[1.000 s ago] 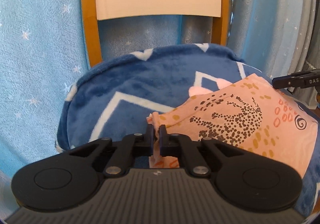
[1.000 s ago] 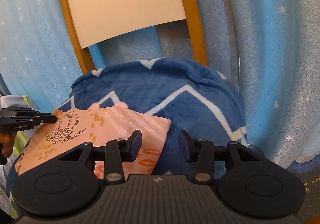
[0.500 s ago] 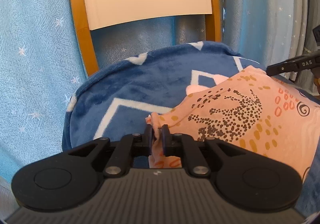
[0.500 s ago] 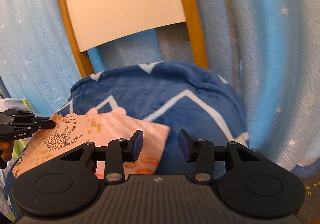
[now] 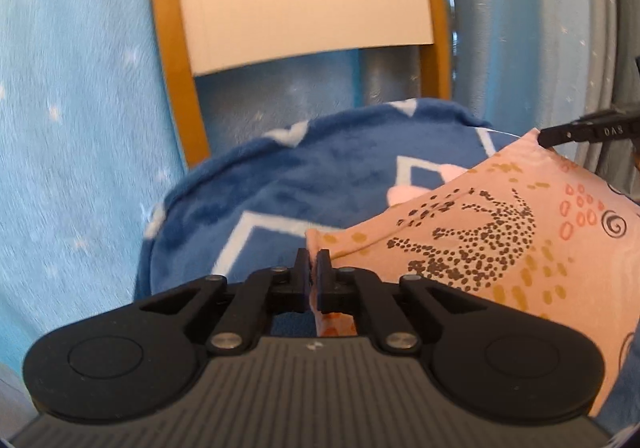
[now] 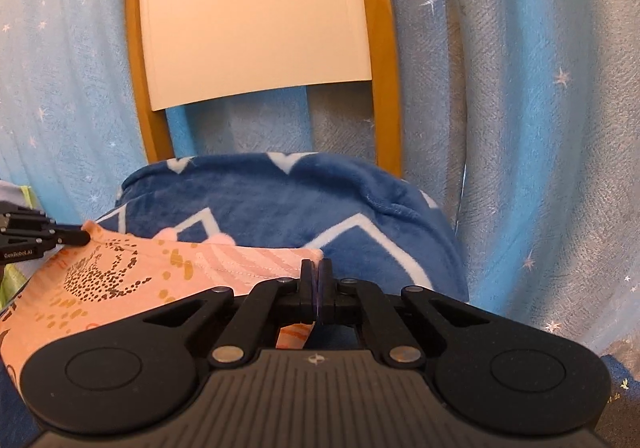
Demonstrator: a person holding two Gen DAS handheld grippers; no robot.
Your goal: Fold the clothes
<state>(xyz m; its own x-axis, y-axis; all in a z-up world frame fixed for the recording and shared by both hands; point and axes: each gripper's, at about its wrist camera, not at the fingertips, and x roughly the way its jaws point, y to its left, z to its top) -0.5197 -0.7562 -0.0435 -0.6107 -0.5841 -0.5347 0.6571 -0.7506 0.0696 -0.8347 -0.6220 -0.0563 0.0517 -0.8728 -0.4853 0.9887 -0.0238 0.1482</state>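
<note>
Both grippers pinch corners of the peach patterned garment (image 5: 492, 244): left gripper (image 5: 312, 272) clamps its left corner, right gripper (image 6: 316, 280) its right corner. Stretched between them, the garment's long axis runs left-right above the blue blanket (image 6: 280, 200).

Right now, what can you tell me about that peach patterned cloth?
The peach garment looks like soft, thin fabric printed with black dot clusters, mustard dashes, coral ovals and a black spiral. It lies partly lifted over the blue fleece blanket on the chair. The left gripper and right gripper each pinch a corner between closed fingers.
</note>
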